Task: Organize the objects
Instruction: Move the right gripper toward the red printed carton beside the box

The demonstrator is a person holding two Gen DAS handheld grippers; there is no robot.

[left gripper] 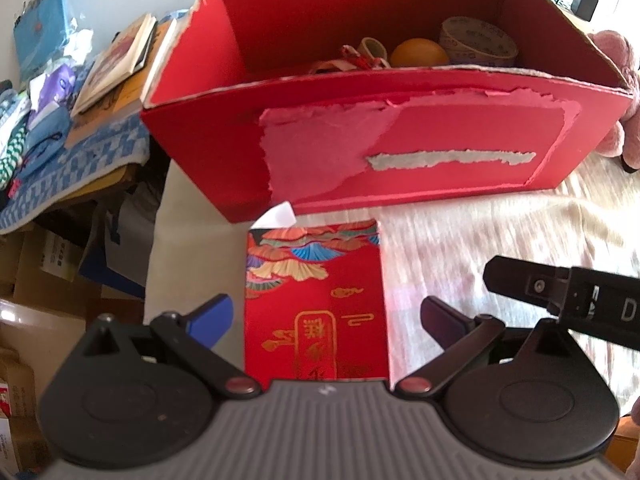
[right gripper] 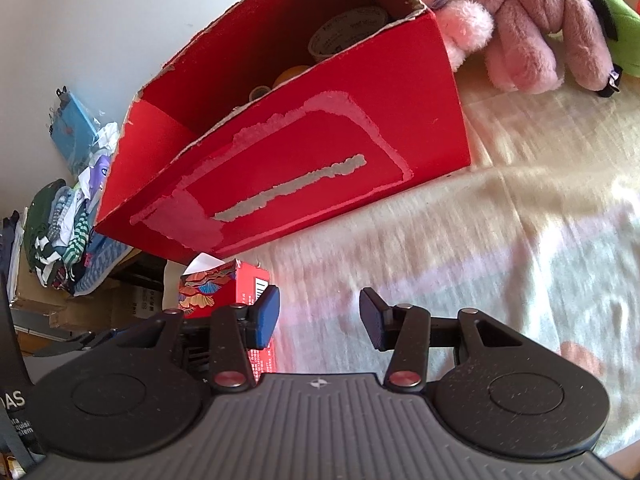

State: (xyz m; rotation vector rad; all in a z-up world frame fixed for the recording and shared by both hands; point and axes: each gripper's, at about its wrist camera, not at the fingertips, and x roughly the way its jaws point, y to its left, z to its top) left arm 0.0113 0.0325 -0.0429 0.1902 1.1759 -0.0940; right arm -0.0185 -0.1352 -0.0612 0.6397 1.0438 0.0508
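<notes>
- Progress partial: orange fruit (left gripper: 419,53) and tape roll (left gripper: 478,40) are sitting inside torn red cardboard box (left gripper: 400,152), upper frame.
- Small red patterned tissue carton (left gripper: 316,304) is waiting outside, between left gripper (left gripper: 326,320) tongs, spread apart.
- Right gripper (right gripper: 320,316) tongs are gaping, holding nothing.

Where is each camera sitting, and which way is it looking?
Left wrist: sits on the left tool, facing the small red tissue box between its open fingers and the big red box beyond; the right tool pokes in.
Right wrist: sits on the right tool, facing the bed cover and pink plush toys; its open fingers show.
Both see both boxes.
</notes>
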